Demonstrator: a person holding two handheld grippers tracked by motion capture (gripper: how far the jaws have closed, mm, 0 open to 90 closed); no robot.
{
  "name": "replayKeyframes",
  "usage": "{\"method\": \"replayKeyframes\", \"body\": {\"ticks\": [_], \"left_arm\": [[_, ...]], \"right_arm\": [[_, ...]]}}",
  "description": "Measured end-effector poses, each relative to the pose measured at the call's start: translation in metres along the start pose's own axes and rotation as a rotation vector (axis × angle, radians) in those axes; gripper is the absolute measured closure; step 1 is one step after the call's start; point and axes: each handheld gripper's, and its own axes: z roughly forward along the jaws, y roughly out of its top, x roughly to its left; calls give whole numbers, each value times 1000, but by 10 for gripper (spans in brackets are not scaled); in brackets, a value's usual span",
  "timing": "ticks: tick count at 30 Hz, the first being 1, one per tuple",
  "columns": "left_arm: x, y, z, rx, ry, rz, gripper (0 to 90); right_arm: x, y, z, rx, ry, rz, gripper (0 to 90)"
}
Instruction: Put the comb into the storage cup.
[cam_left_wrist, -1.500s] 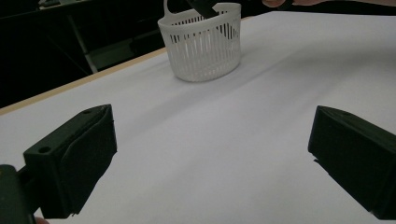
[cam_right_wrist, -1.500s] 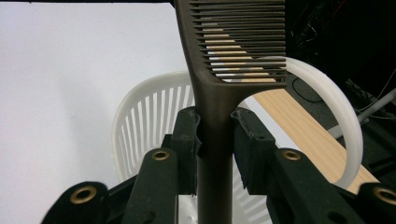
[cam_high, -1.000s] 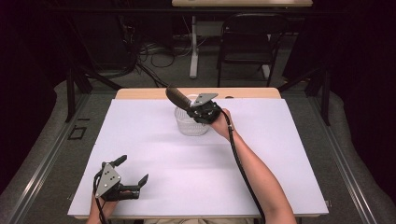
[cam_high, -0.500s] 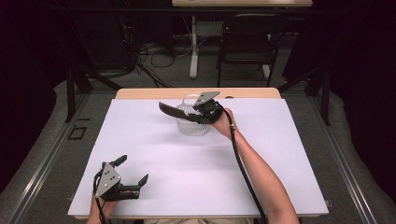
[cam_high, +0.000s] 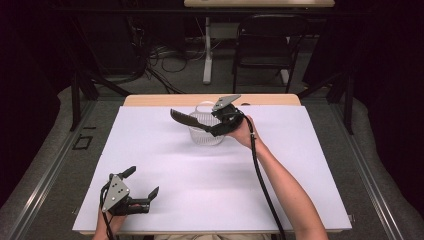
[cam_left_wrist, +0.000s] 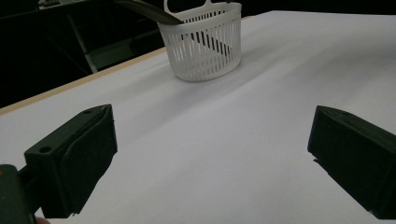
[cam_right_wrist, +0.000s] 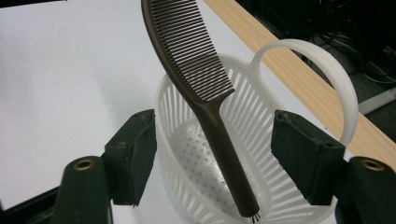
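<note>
A: Where does the comb (cam_right_wrist: 196, 88) sit?

B: Its handle end stands inside the white basket (cam_high: 205, 131), near the table's (cam_high: 310, 190) far edge, about midway along it. The toothed end sticks out over the rim, up and toward the left side of the table.

A: And its long axis?

B: Tilted, leaning low across the rim. In the right gripper view the teeth face right and the handle tip rests on the basket floor.

A: Does the right gripper (cam_high: 218, 126) hold it?

B: No. Its jaws are spread wide on either side of the handle, touching nothing; the comb is released.

A: What differs from a second ago?

B: Then the comb was up at the gripper, pointing up-left and steeper. Half a second ago it had tipped lower. Now it lies lower again, free of the jaws.

A: The left gripper (cam_high: 141, 188)?

B: At the near left corner, jaws apart, nothing between them, unmoved across the frames.
</note>
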Motion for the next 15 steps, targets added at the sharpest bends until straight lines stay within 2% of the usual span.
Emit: {"method": "replayKeyframes", "body": {"ticks": [8, 15], "left_arm": [[0, 0, 0, 0, 1, 1, 15], [0, 0, 0, 0, 0, 2, 15]], "right_arm": [[4, 0, -11, 18, 32, 11, 202], [5, -4, -19, 27, 37, 31, 144]]}}
